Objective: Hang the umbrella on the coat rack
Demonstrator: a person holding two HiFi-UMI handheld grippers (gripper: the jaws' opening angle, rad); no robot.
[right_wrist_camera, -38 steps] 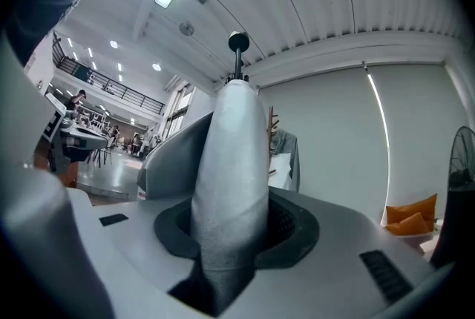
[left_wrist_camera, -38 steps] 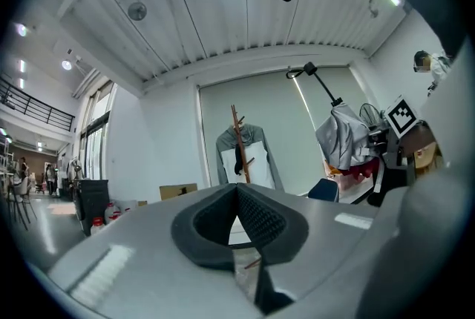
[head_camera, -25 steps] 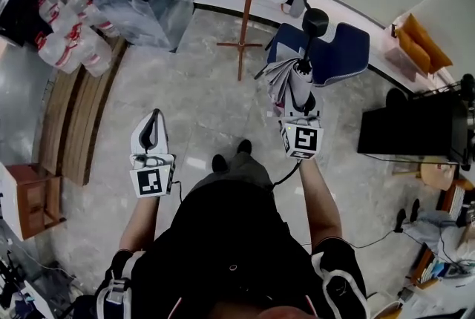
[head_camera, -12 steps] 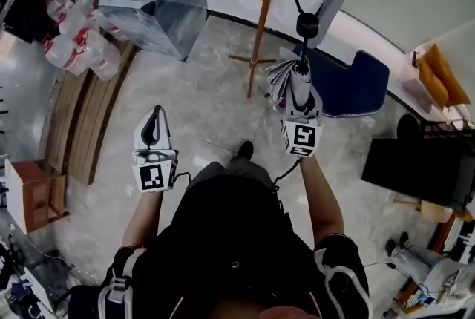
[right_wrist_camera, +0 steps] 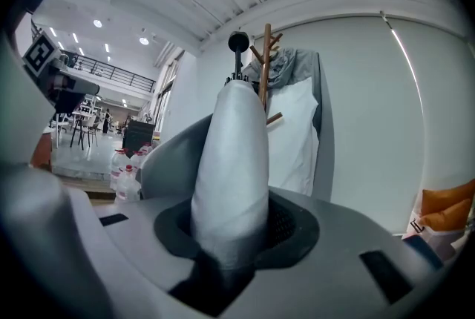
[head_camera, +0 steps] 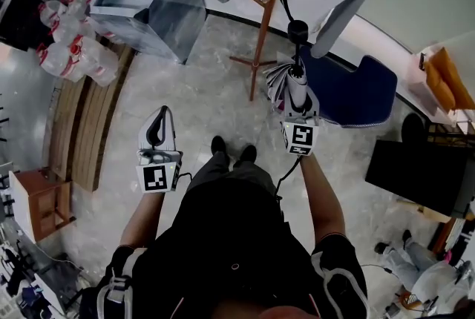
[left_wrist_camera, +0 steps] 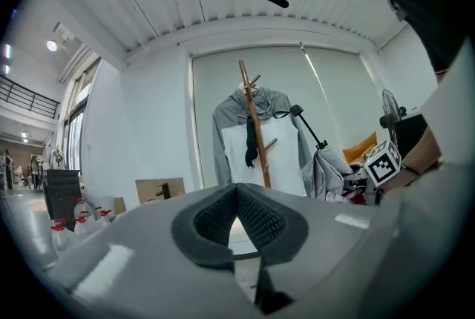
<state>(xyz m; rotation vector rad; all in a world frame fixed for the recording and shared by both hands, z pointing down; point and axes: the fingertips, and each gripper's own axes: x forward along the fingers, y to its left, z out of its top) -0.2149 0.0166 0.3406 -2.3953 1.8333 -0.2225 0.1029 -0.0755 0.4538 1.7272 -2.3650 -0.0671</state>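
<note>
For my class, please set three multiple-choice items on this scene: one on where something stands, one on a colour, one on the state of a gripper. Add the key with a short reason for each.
1. In the head view, the blue chair stands:
A) to the right of the coat rack
B) behind the person
C) on top of a wooden bench

2. The garment hanging on the coat rack is:
A) red
B) grey and white
C) green

3. The fingers of the right gripper are:
A) open and empty
B) shut on a bottle
C) shut on the folded umbrella

Key:
1 A, since the chair sits just right of the rack's pole.
2 B, since the left gripper view shows a grey hood and sleeves around a white front.
3 C, since the right gripper view shows the fingers clamped on the umbrella's pale canopy.
</note>
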